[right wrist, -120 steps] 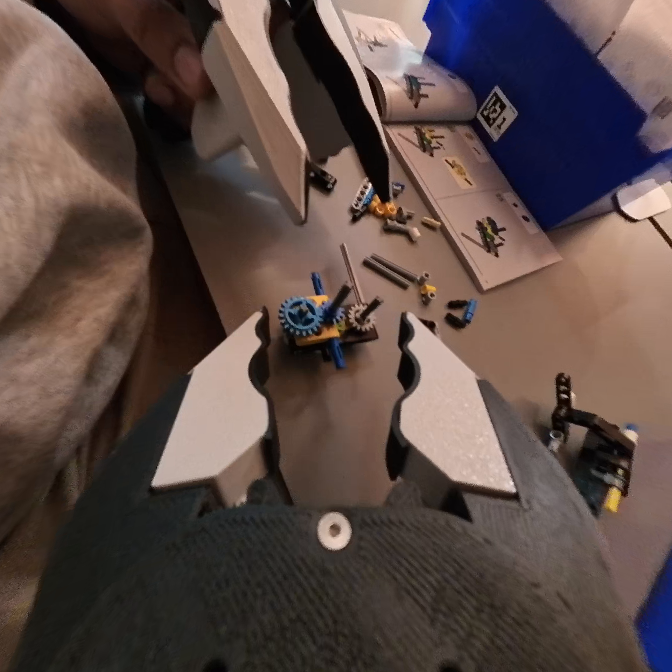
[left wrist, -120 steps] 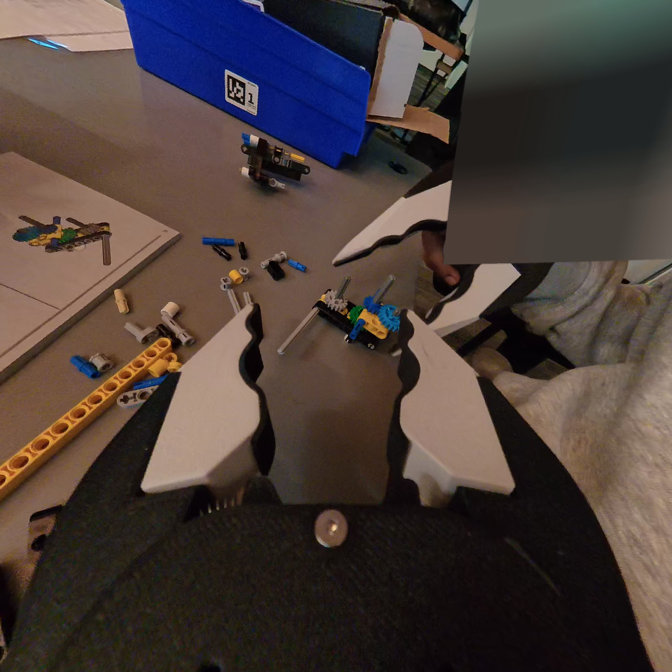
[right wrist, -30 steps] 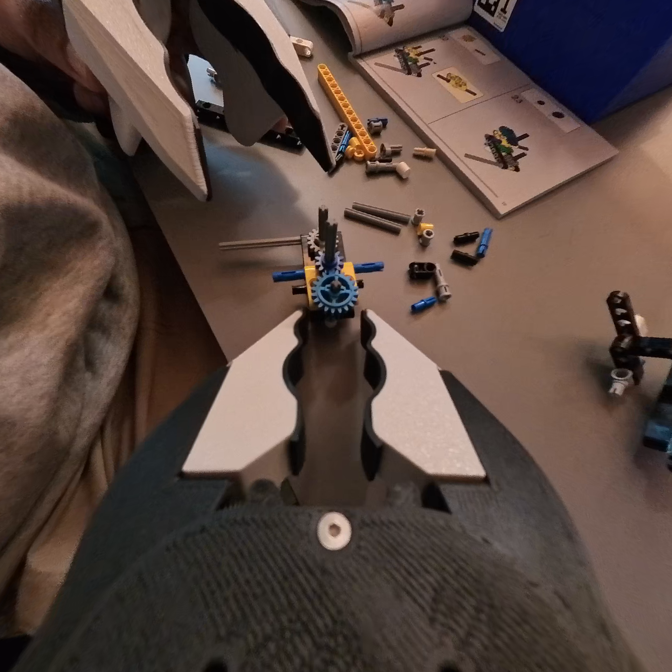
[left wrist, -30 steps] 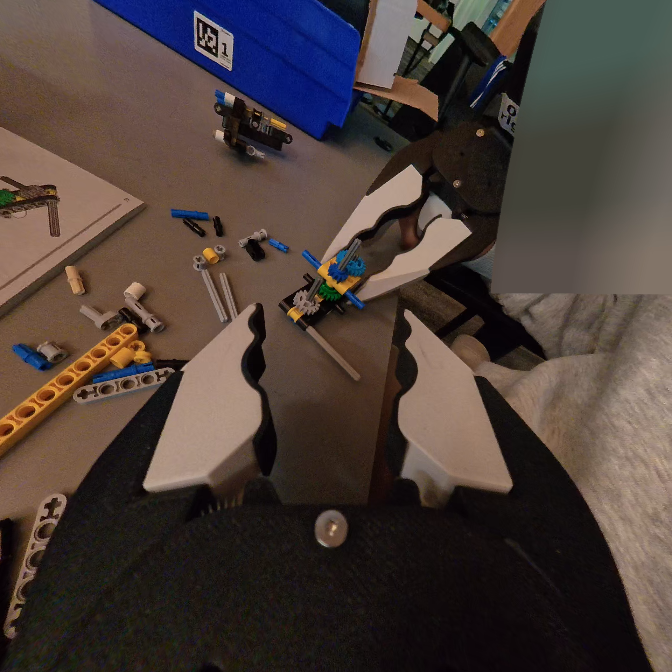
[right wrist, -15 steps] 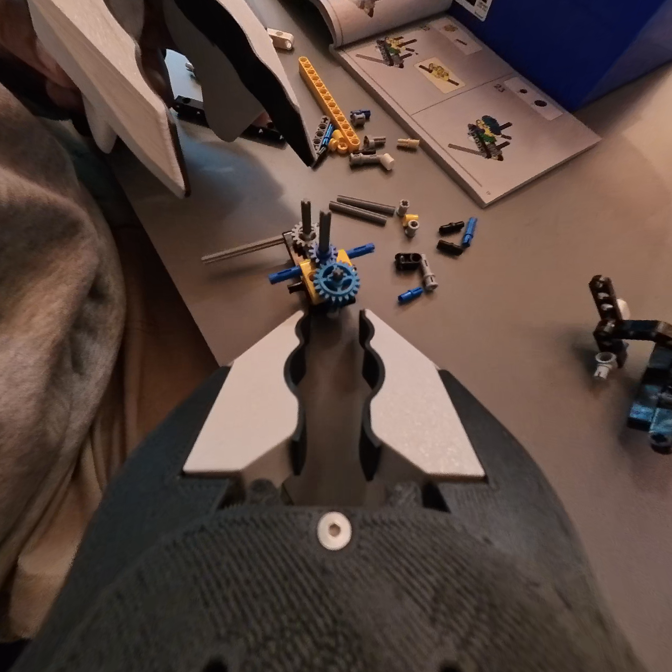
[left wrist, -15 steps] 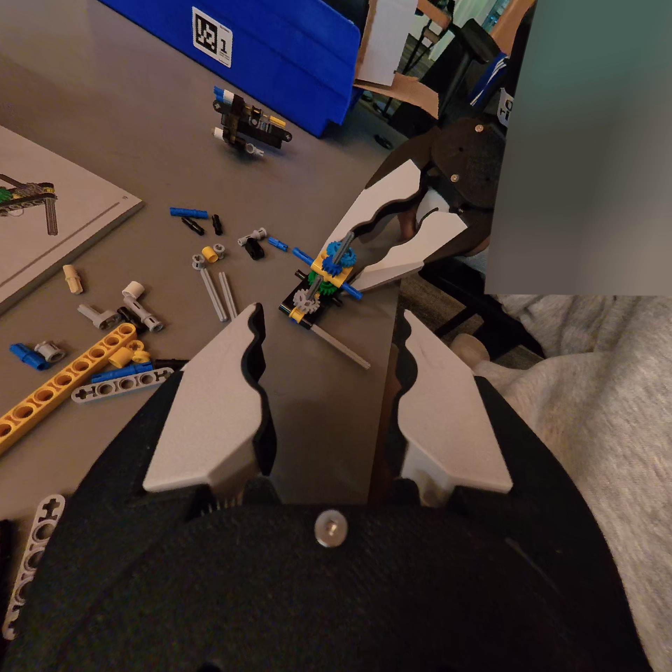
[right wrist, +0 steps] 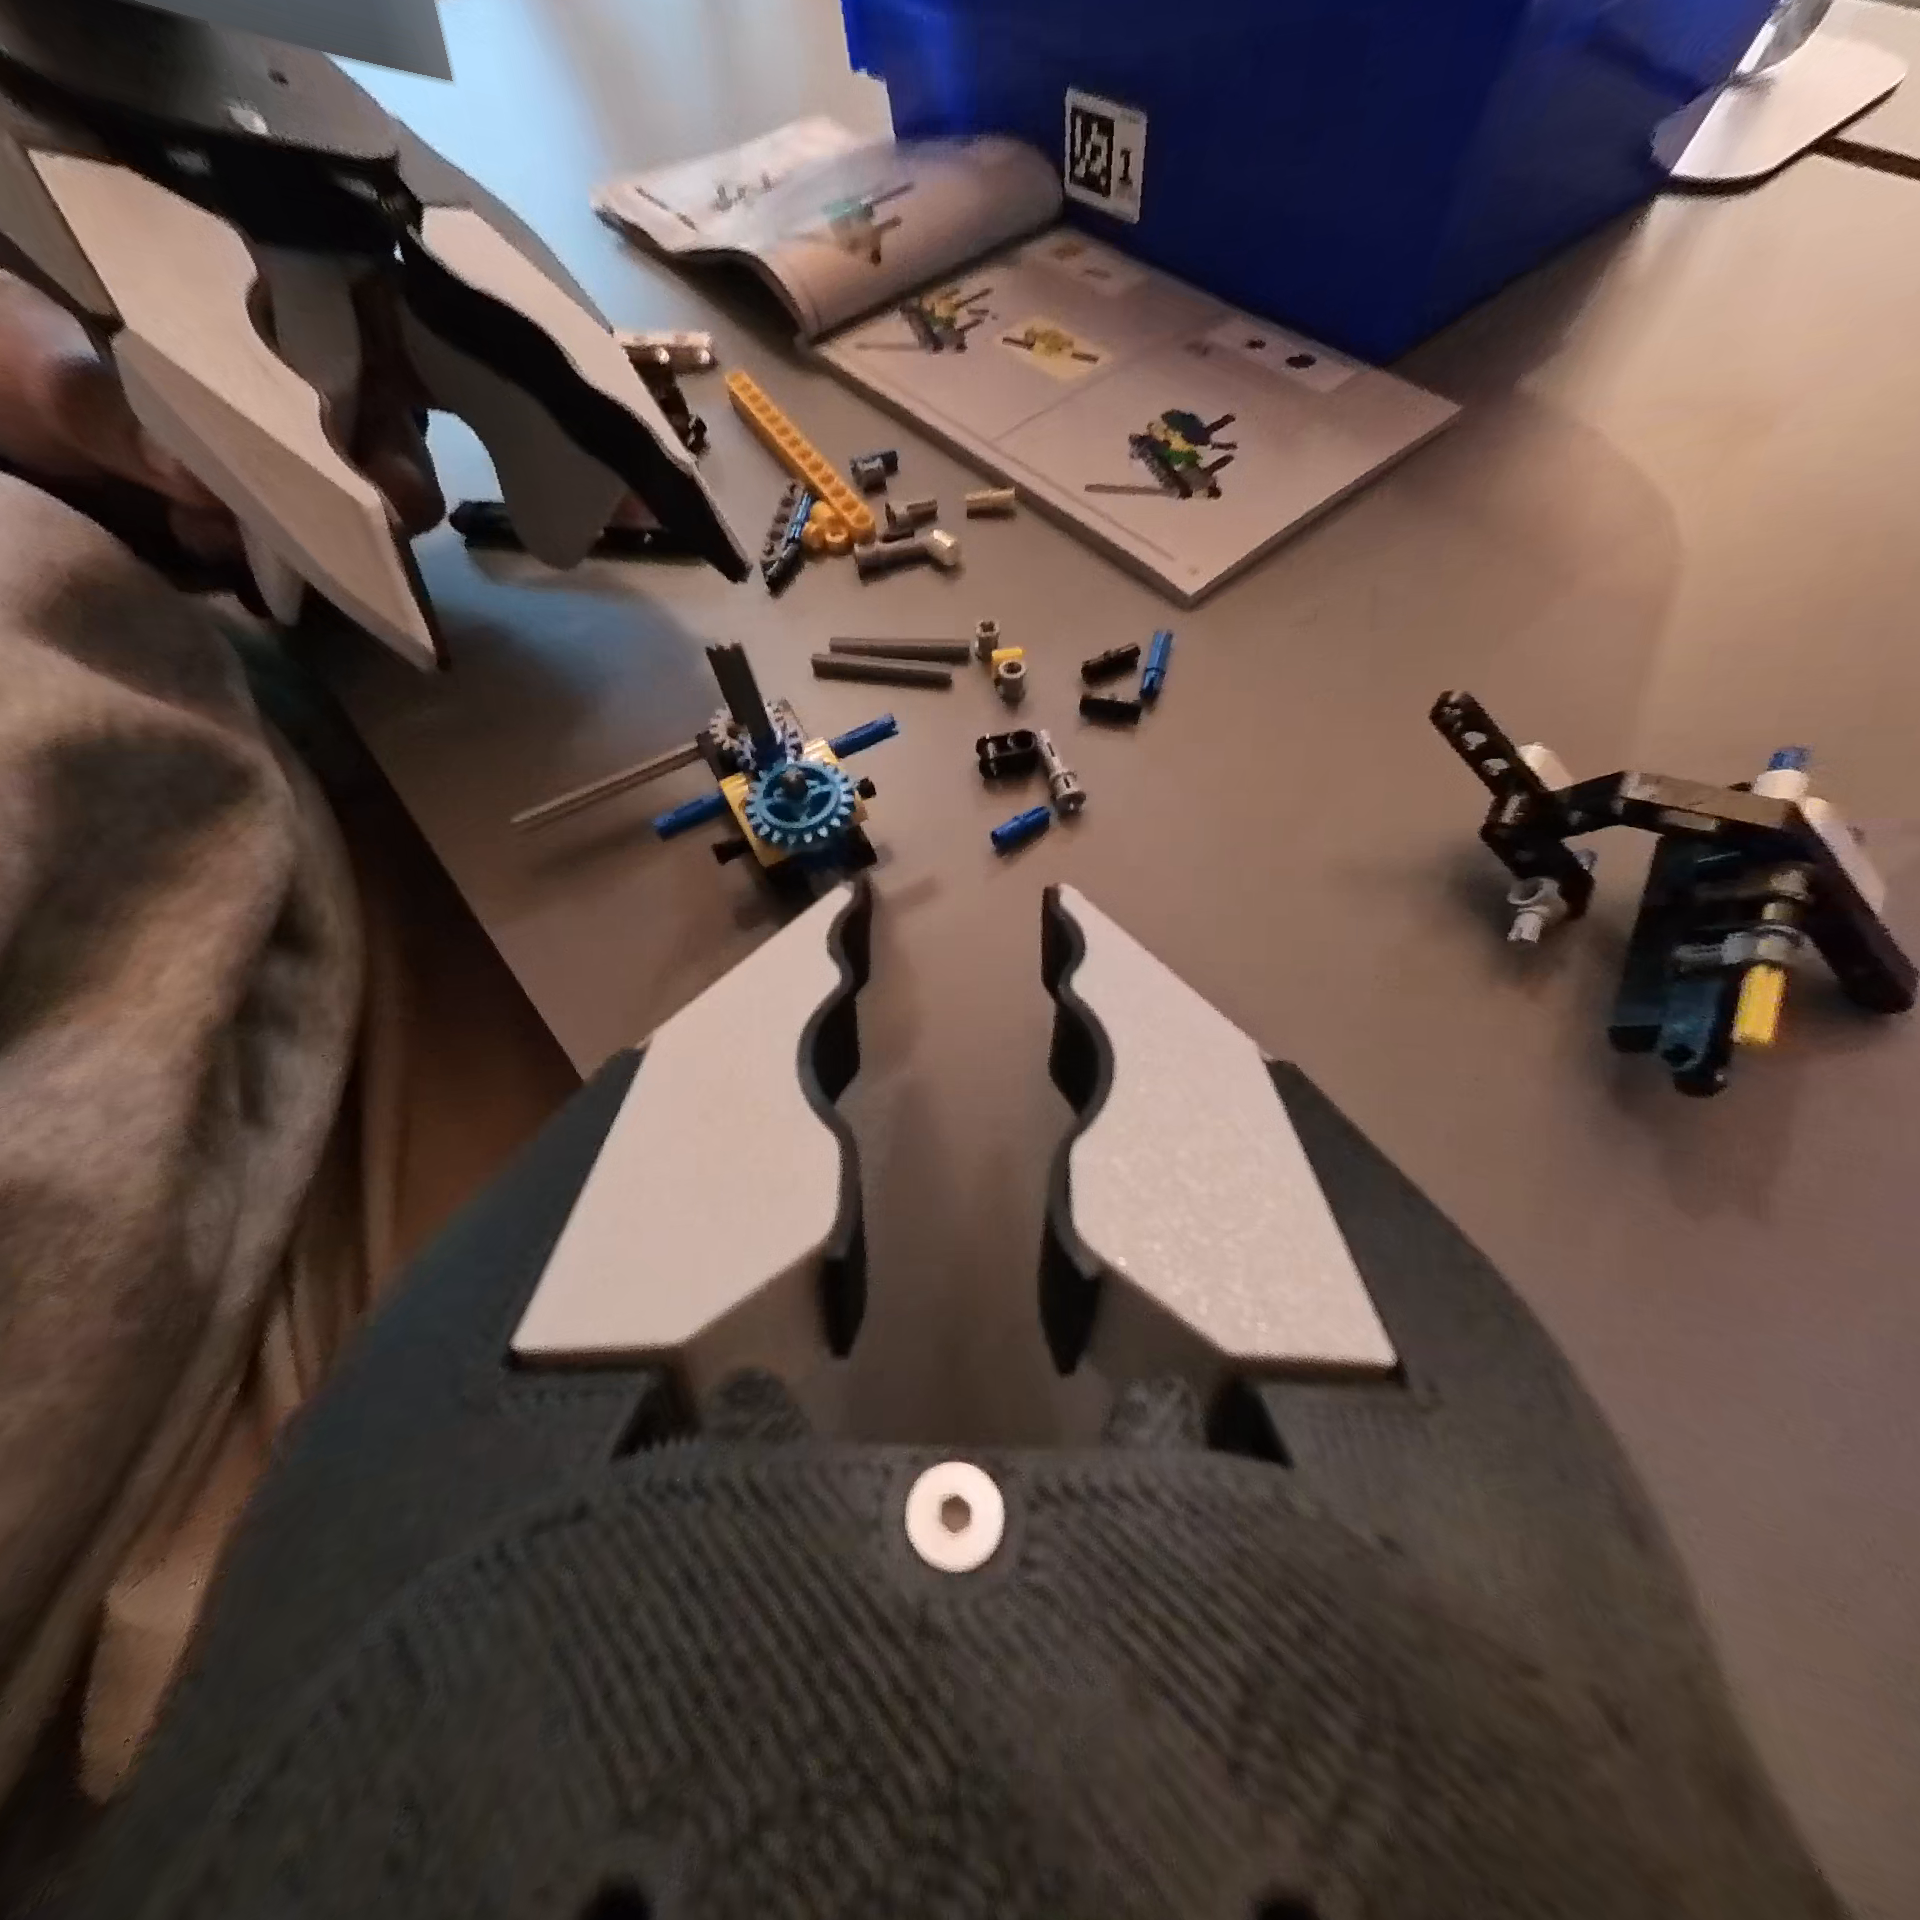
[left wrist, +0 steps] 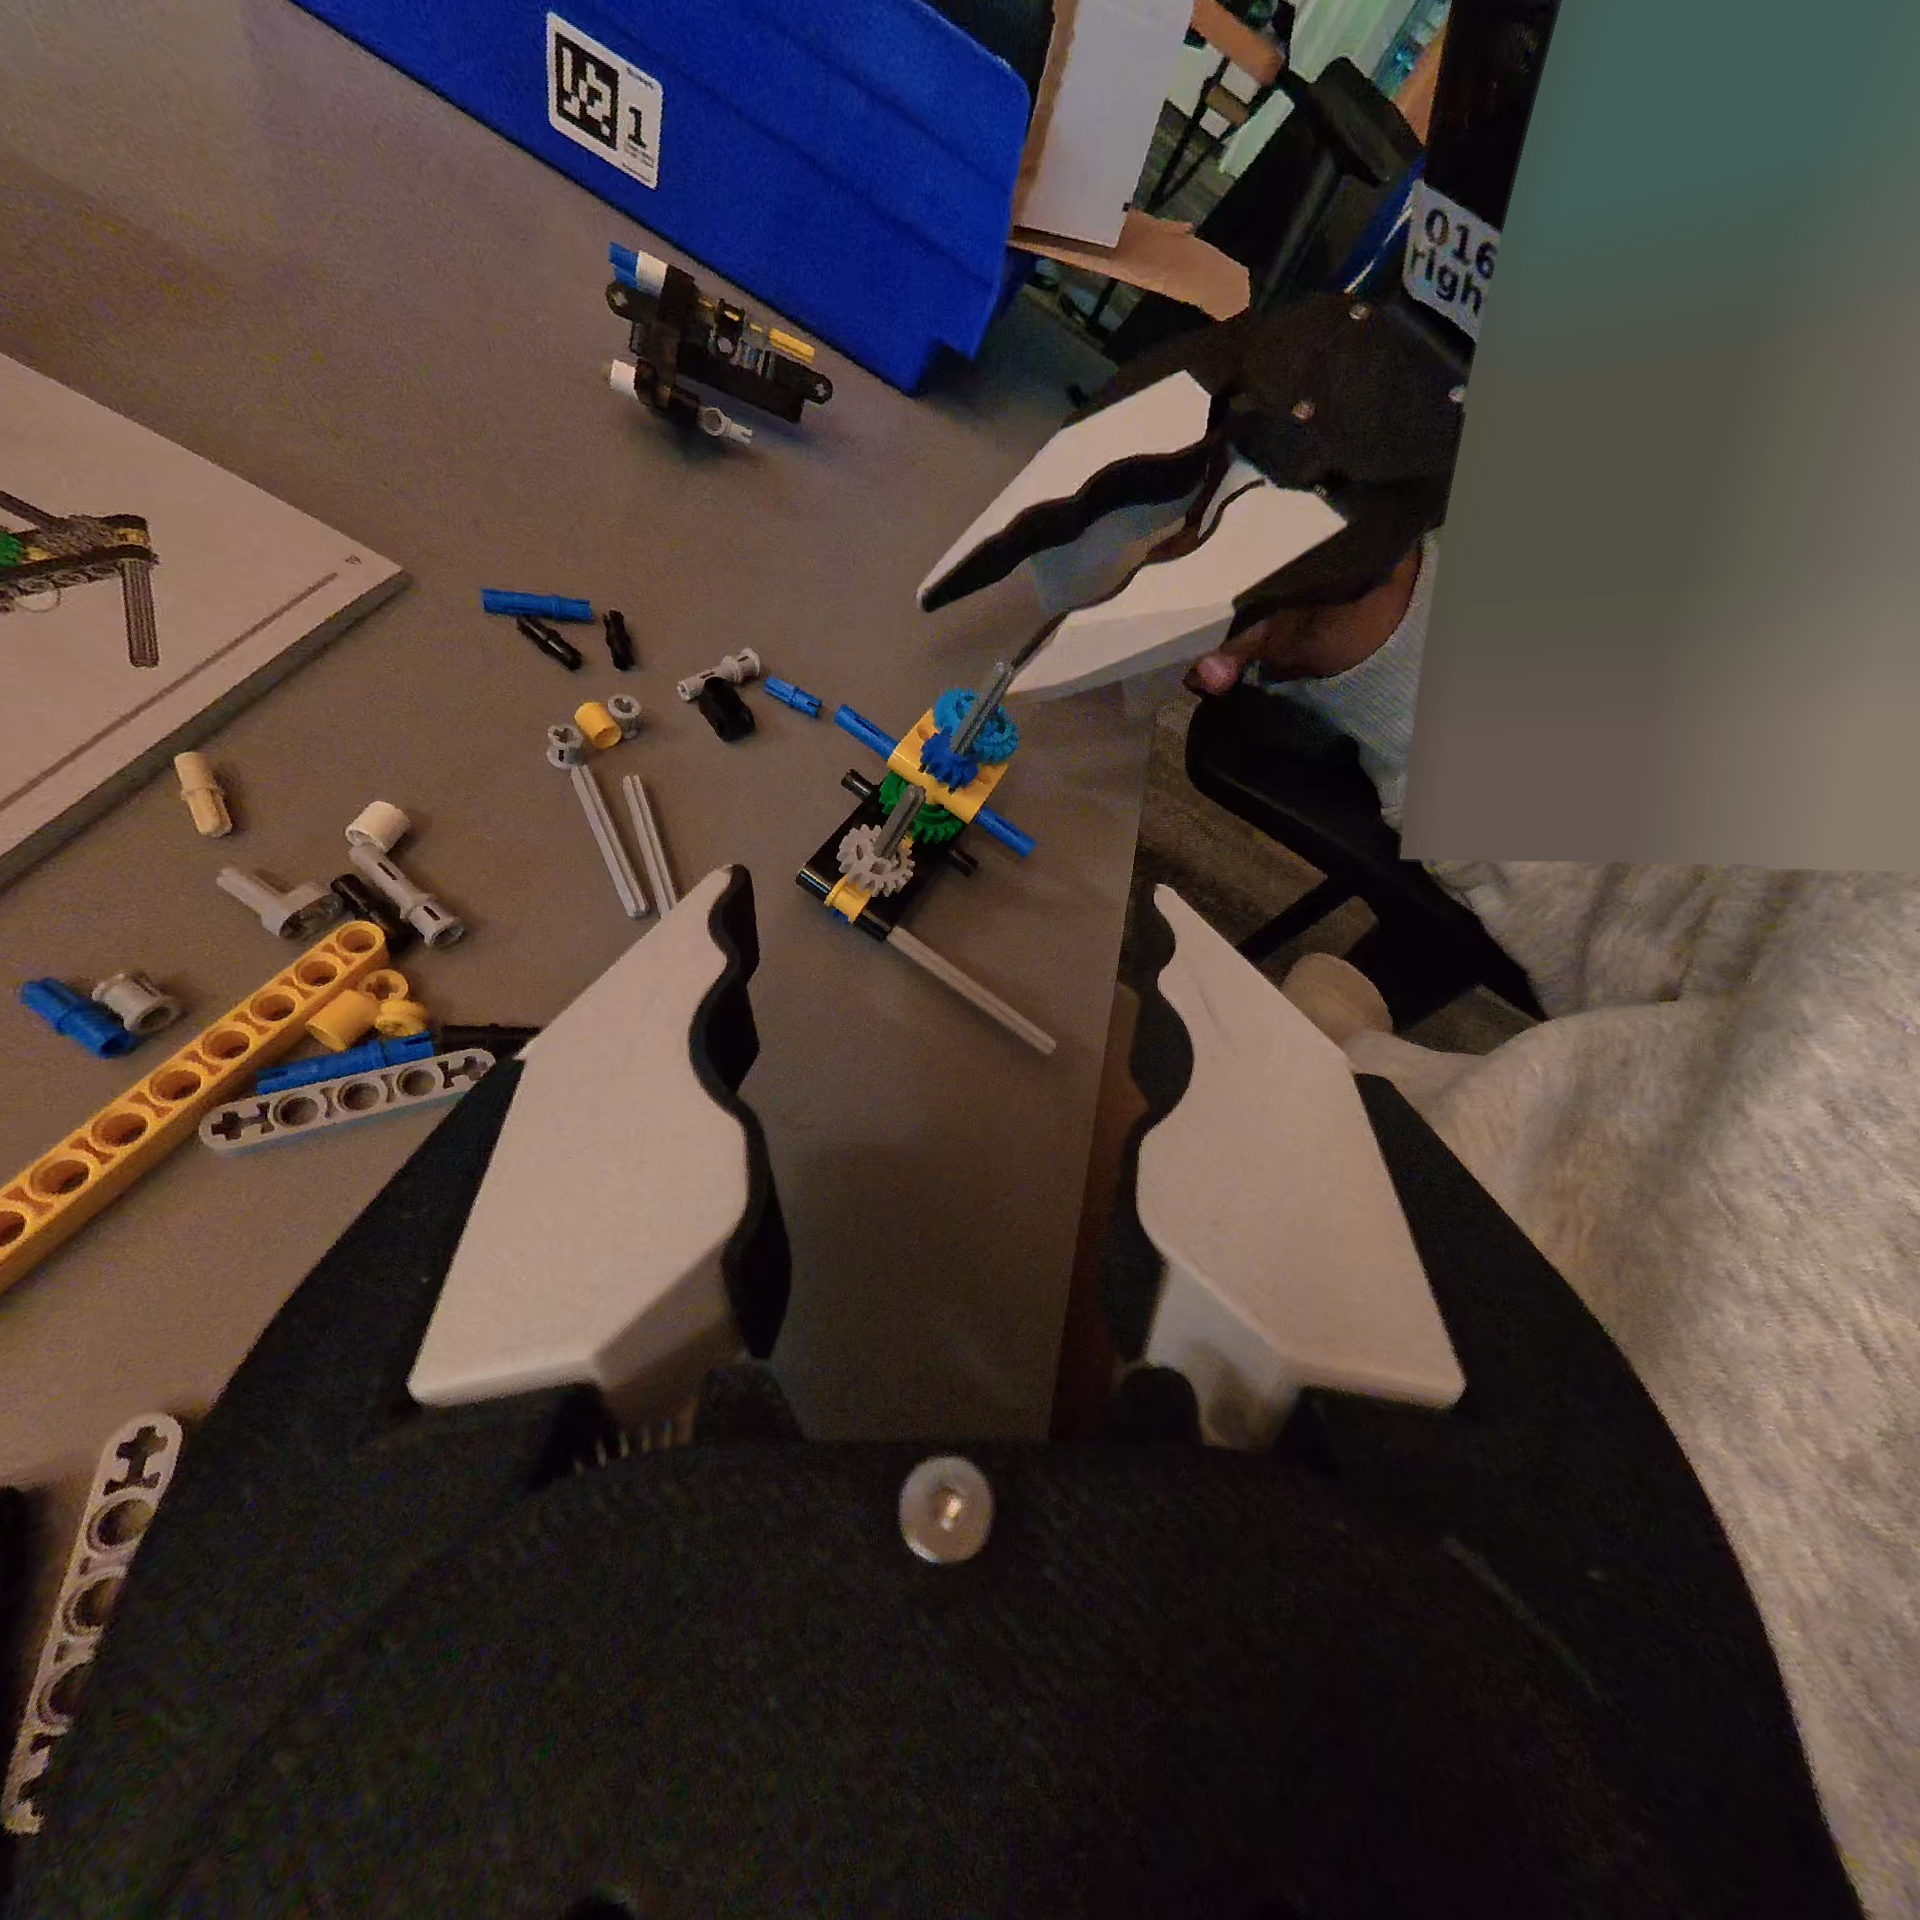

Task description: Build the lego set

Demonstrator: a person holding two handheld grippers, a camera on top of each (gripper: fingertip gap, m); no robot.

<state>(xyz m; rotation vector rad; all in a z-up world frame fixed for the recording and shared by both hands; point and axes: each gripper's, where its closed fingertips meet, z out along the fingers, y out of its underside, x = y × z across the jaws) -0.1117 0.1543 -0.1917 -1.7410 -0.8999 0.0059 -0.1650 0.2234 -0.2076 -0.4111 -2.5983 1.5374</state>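
Observation:
A small gear assembly [left wrist: 914,800] of yellow, black, blue and green parts with grey axles sits near the table's near edge. It also shows in the right wrist view [right wrist: 790,800]. My left gripper [left wrist: 940,904] is open and empty, its tips just short of the assembly. My right gripper [right wrist: 954,899] is open by a narrow gap and empty, just right of the assembly and apart from it. In the left wrist view the right gripper [left wrist: 977,639] hangs above the assembly's far end. A second, black sub-assembly [left wrist: 717,348] stands farther off, also seen in the right wrist view [right wrist: 1766,904].
Loose pins, axles and connectors [left wrist: 623,727] lie beside a long yellow beam [left wrist: 187,1091] and a grey beam [left wrist: 343,1101]. An open instruction booklet [right wrist: 1143,436] and a blue bin [right wrist: 1351,156] stand behind. A person's grey sleeve [left wrist: 1662,1143] lies past the table edge. Some 10 centimetres of space lies between my two pairs of fingers.
My right gripper has drawn back from the gear assembly, opened slightly and swung right. The assembly stays on the table. My left gripper has barely moved.

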